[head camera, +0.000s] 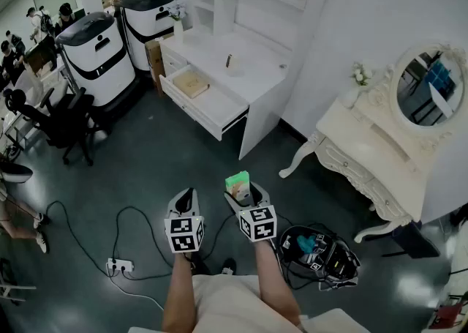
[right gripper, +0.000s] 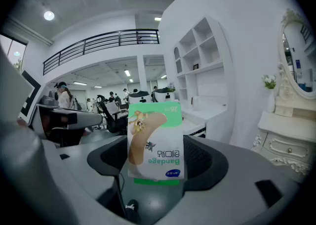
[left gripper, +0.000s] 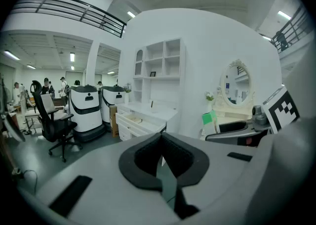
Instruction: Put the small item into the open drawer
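A green and white bandage box (head camera: 238, 184) stands upside down between the jaws of my right gripper (head camera: 243, 192), which is shut on it above the floor. In the right gripper view the box (right gripper: 155, 142) fills the middle of the jaws (right gripper: 157, 167). My left gripper (head camera: 184, 201) hangs beside it, shut with nothing in it (left gripper: 162, 162). The open drawer (head camera: 203, 103) sticks out of the white desk (head camera: 245, 68) far ahead and holds a tan flat item (head camera: 191, 83). From the left gripper view the drawer (left gripper: 132, 120) and the box (left gripper: 210, 118) both show.
A cream dressing table (head camera: 365, 159) with an oval mirror stands at the right. A dark bag (head camera: 322, 251) lies on the floor near my right side. Cables and a power strip (head camera: 119, 266) lie at the left. An office chair (head camera: 62, 123) and two white machines (head camera: 99, 53) stand left of the desk.
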`<state>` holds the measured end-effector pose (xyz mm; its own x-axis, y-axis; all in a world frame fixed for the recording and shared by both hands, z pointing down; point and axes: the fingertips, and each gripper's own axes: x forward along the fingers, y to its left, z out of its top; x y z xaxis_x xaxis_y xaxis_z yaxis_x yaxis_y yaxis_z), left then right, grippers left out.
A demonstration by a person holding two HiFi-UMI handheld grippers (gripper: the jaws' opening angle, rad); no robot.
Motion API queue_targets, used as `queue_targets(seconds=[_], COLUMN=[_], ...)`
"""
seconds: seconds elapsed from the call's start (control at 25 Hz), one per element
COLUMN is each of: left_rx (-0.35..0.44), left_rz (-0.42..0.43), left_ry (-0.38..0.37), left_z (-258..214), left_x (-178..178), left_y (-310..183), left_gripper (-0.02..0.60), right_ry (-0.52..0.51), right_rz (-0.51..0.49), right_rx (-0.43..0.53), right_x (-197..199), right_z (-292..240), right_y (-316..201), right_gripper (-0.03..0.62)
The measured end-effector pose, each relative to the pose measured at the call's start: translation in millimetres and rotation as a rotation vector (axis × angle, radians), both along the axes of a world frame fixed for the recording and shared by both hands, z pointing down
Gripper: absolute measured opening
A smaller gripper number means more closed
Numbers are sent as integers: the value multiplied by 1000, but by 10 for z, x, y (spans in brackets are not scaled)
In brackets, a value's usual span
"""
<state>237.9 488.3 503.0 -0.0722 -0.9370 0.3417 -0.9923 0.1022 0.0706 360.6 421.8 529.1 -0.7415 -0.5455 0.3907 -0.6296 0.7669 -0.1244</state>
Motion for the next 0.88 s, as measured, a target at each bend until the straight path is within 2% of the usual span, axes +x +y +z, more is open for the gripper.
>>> queue_targets(seconds=[0.2, 0.4, 0.6, 0.76, 0.88], left_rx=[-3, -27, -38, -32, -48], left_rz=[-9, -33, -36, -30, -7], left_ry=[1, 25, 32, 83, 88], left_z=[25, 132, 205, 220, 270], left_x=[-84, -259, -507, -744, -901], left_y=[25, 78, 32, -124, -309], left_gripper=[15, 15, 15, 15, 15], right_ry=[-3, 39, -27, -40, -56], right_rz=[4, 23, 70, 82, 114], right_rx=[8, 16, -25, -45, -53], right_x=[-55, -120, -242, -409, -519], right_z=[-31, 71, 122, 150, 154], right_y=[-17, -39, -192, -305, -457], right_gripper=[364, 364, 364, 364, 364])
